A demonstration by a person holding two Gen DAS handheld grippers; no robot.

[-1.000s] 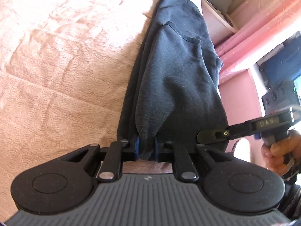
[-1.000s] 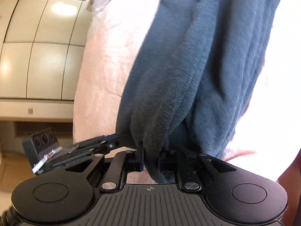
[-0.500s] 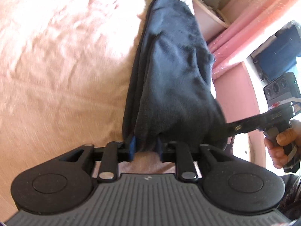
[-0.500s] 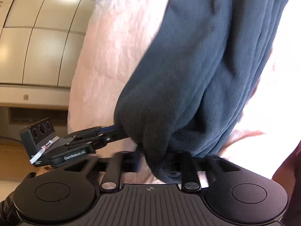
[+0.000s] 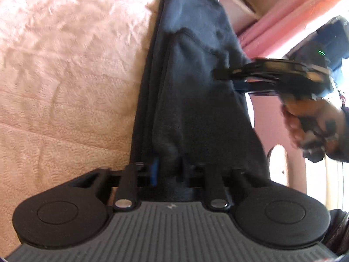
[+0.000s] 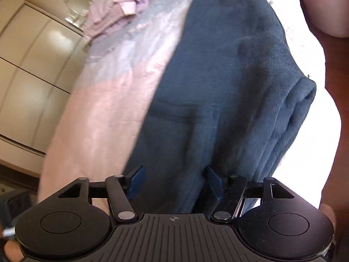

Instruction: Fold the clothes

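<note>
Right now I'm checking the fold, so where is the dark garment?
The dark garment lies on the pink bedspread along its right edge, its near end between the left gripper's closing jaws.

place: home, bedroom
bed: pink quilted spread (image 5: 65, 87), under & left of left tongs
wardrobe: cream panel doors (image 6: 28, 69), far left of right tongs
laundry: lilac clothes heap (image 6: 113, 11) on bed, ahead of right tongs
curtain: pink (image 5: 283, 21), upper right of left tongs

Bright daylight, blown out white at right of right wrist view. Motion blur throughout. Strong fisheye bending, dark corners.
</note>
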